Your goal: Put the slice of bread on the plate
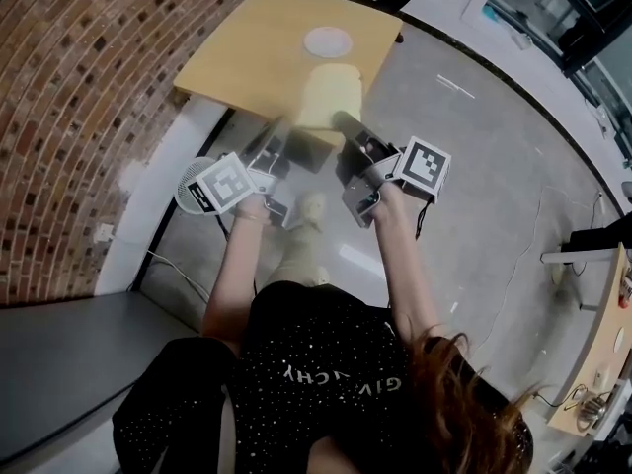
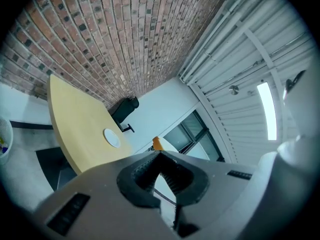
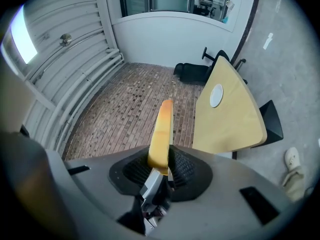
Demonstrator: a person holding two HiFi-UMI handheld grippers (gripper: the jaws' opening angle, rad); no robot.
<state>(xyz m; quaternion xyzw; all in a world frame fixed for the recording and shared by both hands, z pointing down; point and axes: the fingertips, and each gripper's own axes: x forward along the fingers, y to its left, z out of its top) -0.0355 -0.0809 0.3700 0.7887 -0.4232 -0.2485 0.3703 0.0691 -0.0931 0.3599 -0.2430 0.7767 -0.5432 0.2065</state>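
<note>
The right tongs (image 3: 161, 160) are clamped narrow on the lower end of a pale, square slice of bread (image 3: 162, 126) with a golden-brown crust. The slice stands on edge and rises out past the tips. From overhead the slice of bread (image 1: 331, 95) hangs in the air just ahead of the right tongs (image 1: 342, 119), over the near edge of the tabletop.

The left tongs (image 1: 279, 134) are held level just beside the right ones, to their left. In the left gripper view the two ribbed black pads of the left tongs (image 2: 159, 154) lean together until the tips meet, with nothing caught between them.

Ahead of both tongs lies a light-wood tabletop (image 1: 252, 59) with rounded corners. On it sits a small round white plate (image 1: 328, 40), well beyond the bread and apart from it. Only its white face shows. The plate (image 3: 216, 95) sits ahead and to the right of the right tongs, and the plate (image 2: 112, 137) ahead and to the left of the left tongs.

A white mesh bin (image 1: 185, 190) stands on the grey floor just left of the left tongs. Some coloured bits show inside it, too small to tell. A black chair (image 3: 192, 73) sits beyond the tabletop's far edge.
</note>
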